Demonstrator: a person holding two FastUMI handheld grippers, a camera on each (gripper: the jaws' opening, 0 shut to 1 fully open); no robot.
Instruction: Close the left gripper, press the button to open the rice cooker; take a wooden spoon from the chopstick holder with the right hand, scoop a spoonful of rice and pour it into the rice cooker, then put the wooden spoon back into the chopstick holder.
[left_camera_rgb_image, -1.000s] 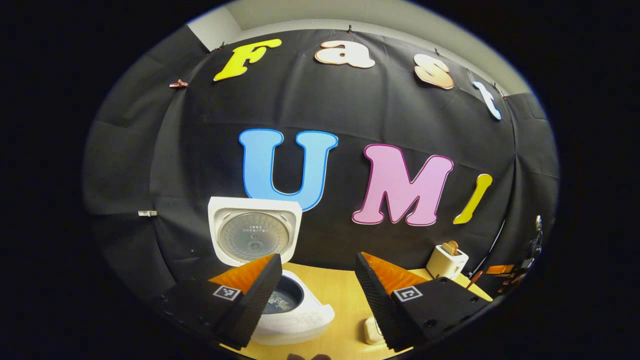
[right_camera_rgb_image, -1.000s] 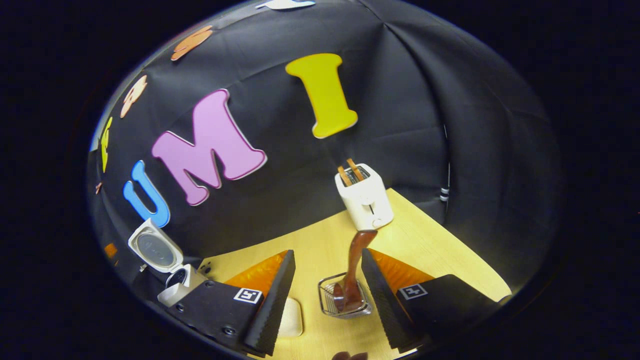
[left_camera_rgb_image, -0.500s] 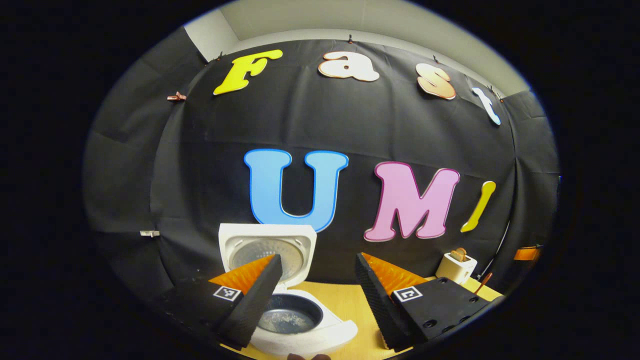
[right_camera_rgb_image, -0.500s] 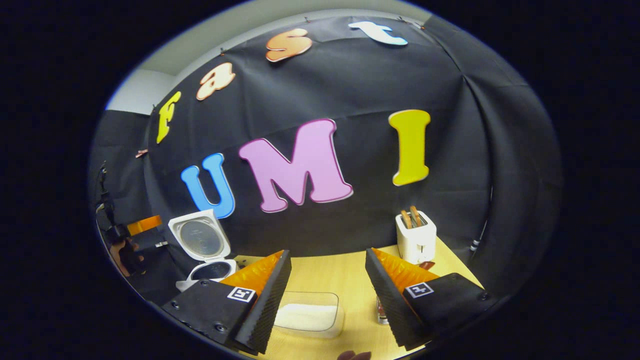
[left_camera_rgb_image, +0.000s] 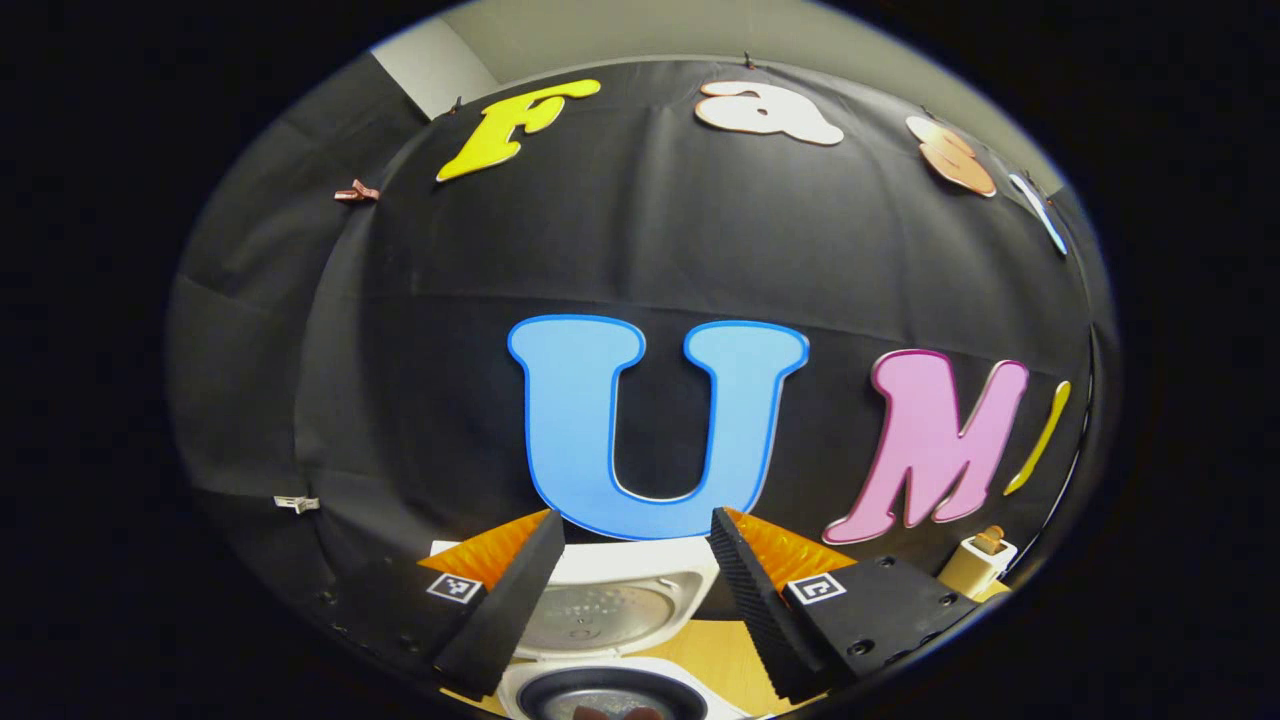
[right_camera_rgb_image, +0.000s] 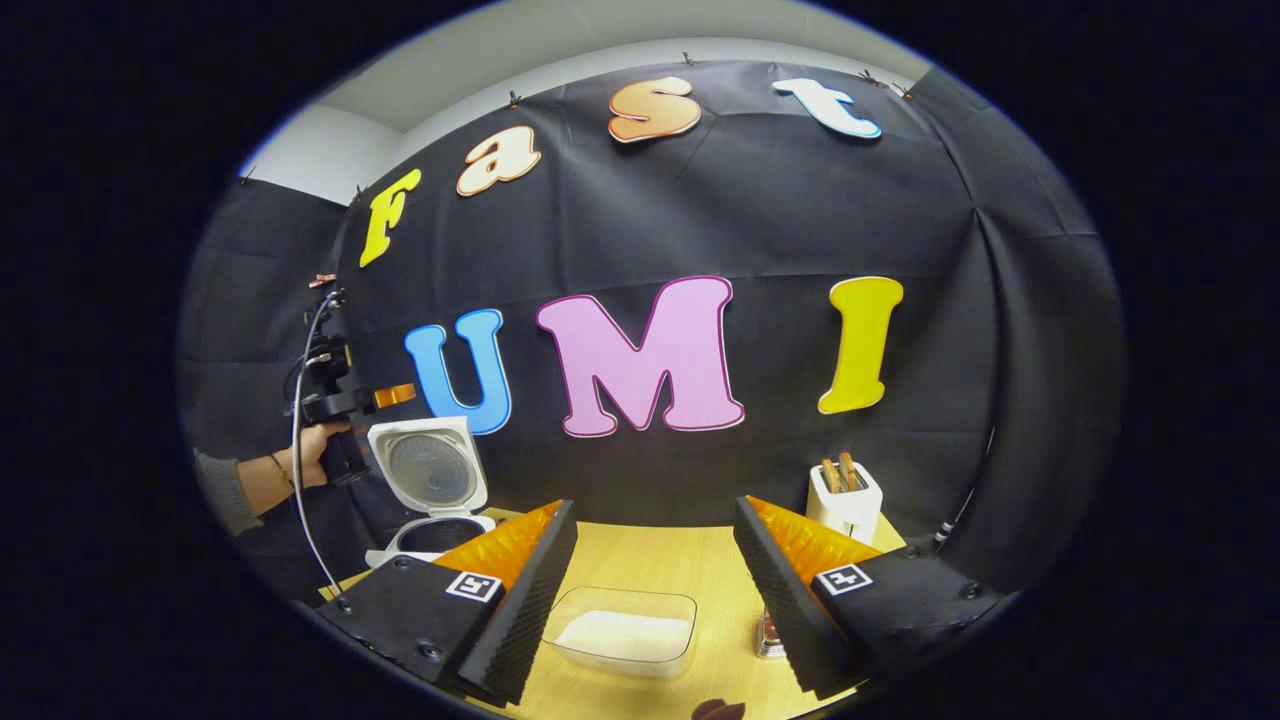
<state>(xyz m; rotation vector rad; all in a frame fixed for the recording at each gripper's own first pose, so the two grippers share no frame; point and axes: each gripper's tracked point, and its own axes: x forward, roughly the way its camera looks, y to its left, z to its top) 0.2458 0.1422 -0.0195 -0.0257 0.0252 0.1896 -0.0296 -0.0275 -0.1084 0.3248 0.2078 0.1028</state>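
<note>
The white rice cooker (left_camera_rgb_image: 640, 578) stands with its lid up, its dark inner pot (left_camera_rgb_image: 610, 697) just below my left gripper (left_camera_rgb_image: 633, 518), which is open and holds nothing. Farther left in the right gripper view stands the cooker (right_camera_rgb_image: 428, 480), and a hand holds the left gripper (right_camera_rgb_image: 325, 385) up beside its lid. My right gripper (right_camera_rgb_image: 655, 505) is open and empty above the table. A clear box of white rice (right_camera_rgb_image: 625, 630) lies between its fingers. A bit of the wire chopstick holder (right_camera_rgb_image: 768, 637) peeks out beside the right finger.
A white toaster (right_camera_rgb_image: 845, 500) with two slices of toast stands at the back right of the wooden table (right_camera_rgb_image: 660, 560), and sits at the right edge as the toaster (left_camera_rgb_image: 978, 560) in the left gripper view. Black cloth walls close in the back and sides.
The right gripper has risen from over the holder with the spoon in it and levelled out, facing the rice box. The left gripper has moved closer over the open cooker.
</note>
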